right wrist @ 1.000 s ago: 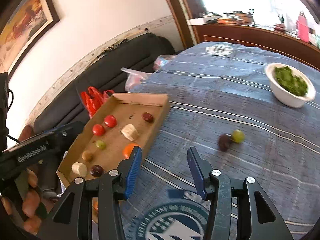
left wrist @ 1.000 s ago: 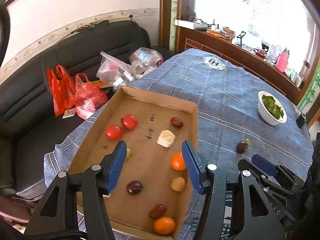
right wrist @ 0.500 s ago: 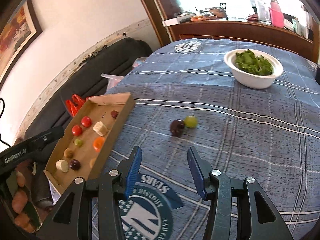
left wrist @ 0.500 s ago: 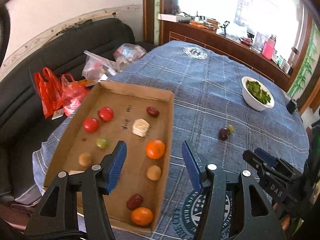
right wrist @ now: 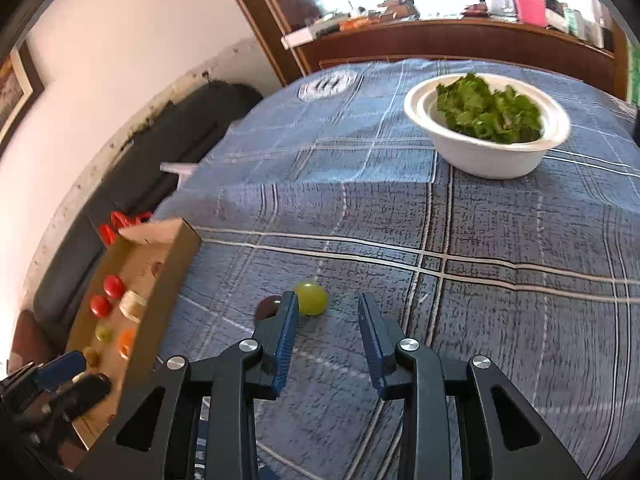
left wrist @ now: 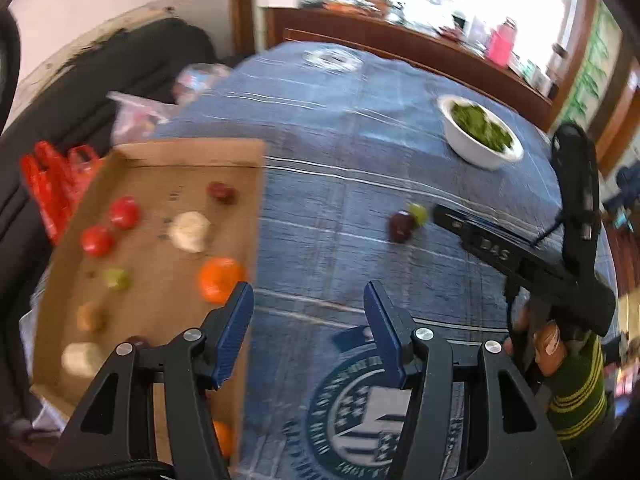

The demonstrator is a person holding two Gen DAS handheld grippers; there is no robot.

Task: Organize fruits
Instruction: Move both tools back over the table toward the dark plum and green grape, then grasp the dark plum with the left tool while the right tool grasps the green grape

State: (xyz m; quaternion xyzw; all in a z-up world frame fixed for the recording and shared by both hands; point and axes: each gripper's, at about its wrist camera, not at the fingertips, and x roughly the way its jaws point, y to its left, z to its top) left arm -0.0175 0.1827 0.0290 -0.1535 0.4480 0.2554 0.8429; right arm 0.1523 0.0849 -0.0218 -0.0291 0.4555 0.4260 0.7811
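A green grape point(right wrist: 311, 299) and a dark grape point(right wrist: 267, 306) lie together on the blue checked tablecloth point(right wrist: 400, 208). My right gripper point(right wrist: 326, 297) hangs just short of them. Its jaws are closing with nothing pressed between them: the green grape sits off the left fingertip point(right wrist: 289, 312), which partly hides the dark one. The left wrist view shows the same green grape point(left wrist: 418, 212) and dark grape point(left wrist: 401, 227) by the right gripper's tip point(left wrist: 438, 213). My left gripper point(left wrist: 307, 292) is open and empty over the cloth, beside the cardboard box point(left wrist: 180, 152) holding several fruits, among them an orange point(left wrist: 219, 278).
A white bowl of greens point(right wrist: 480, 152) stands farther back on the table. Red plastic bags point(left wrist: 48, 184) lie on the black sofa point(left wrist: 100, 80) left of the box. A wooden sideboard point(right wrist: 460, 48) runs behind the table. A hand in a striped sleeve point(left wrist: 576, 396) holds the right gripper.
My left gripper has shifted right, from over the box to over the cloth. My right gripper has come down close to the two grapes, and its jaws stand narrower than before.
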